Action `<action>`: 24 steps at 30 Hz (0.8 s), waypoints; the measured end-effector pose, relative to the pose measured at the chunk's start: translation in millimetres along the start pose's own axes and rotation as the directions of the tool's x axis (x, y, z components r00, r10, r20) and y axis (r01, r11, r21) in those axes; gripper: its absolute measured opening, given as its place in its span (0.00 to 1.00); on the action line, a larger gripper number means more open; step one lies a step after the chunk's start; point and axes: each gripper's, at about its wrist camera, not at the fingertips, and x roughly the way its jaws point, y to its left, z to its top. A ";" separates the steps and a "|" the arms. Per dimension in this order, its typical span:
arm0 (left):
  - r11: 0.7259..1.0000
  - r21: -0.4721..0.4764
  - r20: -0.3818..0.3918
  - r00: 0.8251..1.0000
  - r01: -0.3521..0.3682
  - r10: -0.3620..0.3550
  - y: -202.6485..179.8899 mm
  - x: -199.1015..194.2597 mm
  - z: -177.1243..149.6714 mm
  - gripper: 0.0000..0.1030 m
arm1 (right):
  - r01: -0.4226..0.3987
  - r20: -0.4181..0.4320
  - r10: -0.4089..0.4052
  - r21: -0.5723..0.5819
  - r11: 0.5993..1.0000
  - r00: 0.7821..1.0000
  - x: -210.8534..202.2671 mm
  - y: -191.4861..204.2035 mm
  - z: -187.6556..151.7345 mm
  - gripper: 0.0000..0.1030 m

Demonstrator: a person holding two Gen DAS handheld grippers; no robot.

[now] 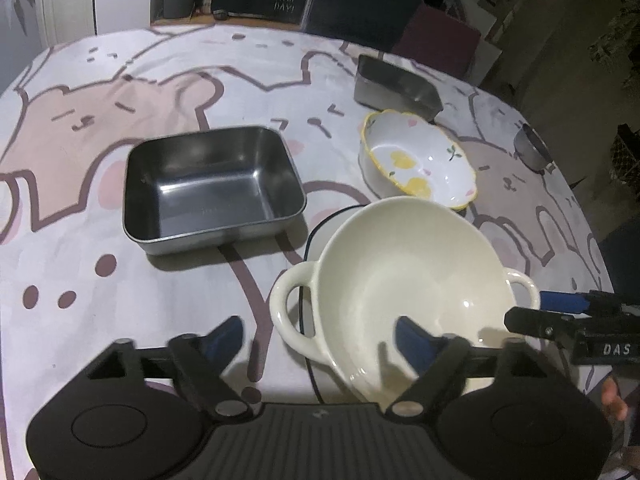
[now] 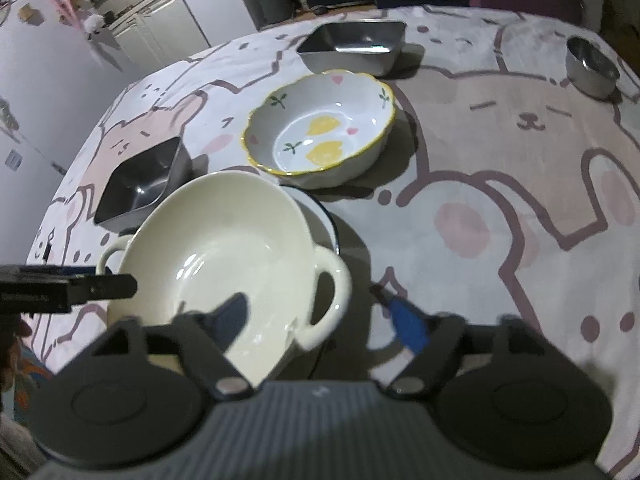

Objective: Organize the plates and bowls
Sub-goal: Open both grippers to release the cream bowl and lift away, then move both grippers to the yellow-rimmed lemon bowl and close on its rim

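Note:
A cream two-handled bowl point(image 1: 404, 280) sits tilted on a white plate with a dark rim point(image 1: 320, 236). My left gripper point(image 1: 320, 338) is open, its jaws either side of the bowl's left handle, one finger inside the bowl. My right gripper point(image 2: 320, 318) is open around the bowl's point(image 2: 224, 256) other handle, one finger over the bowl's inside. The plate's rim point(image 2: 326, 216) shows behind the bowl. A white flower-patterned bowl point(image 1: 418, 160) stands beyond, also in the right wrist view point(image 2: 320, 128).
A square steel tray point(image 1: 212, 188) lies left of the bowl, also in the right wrist view point(image 2: 144, 180). A second steel tray point(image 1: 394, 86) point(image 2: 356, 44) and a small steel bowl point(image 1: 532, 146) point(image 2: 592, 66) stand farther back on the cartoon tablecloth point(image 1: 120, 120). Chairs and cabinets lie beyond the table.

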 end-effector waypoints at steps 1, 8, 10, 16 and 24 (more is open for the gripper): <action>1.000 0.005 0.011 1.000 -0.001 0.001 -2.4 -3.7 -0.4 0.92 | -0.002 0.008 0.002 -0.014 1.000 1.000 -2.8 1.3 -1.2 0.90; 0.999 0.041 0.123 0.992 0.001 -0.006 -29.4 -34.1 11.1 1.00 | -0.051 0.125 0.057 -0.051 0.997 0.991 -38.8 3.7 -1.5 1.00; 0.998 0.060 0.165 0.986 0.005 -0.015 -41.2 -44.1 19.5 1.00 | -0.070 0.166 0.078 -0.056 0.996 0.983 -52.4 1.4 4.7 1.00; 0.997 0.076 0.276 0.960 0.032 -0.052 -71.9 -55.6 51.3 1.00 | -0.023 0.284 0.047 -0.088 0.996 0.958 -80.1 -9.5 37.3 1.00; 0.996 0.086 0.312 0.948 0.036 -0.061 -100.3 -31.6 106.3 1.00 | 0.028 0.404 0.009 -0.087 0.996 0.915 -78.5 -31.4 91.0 1.00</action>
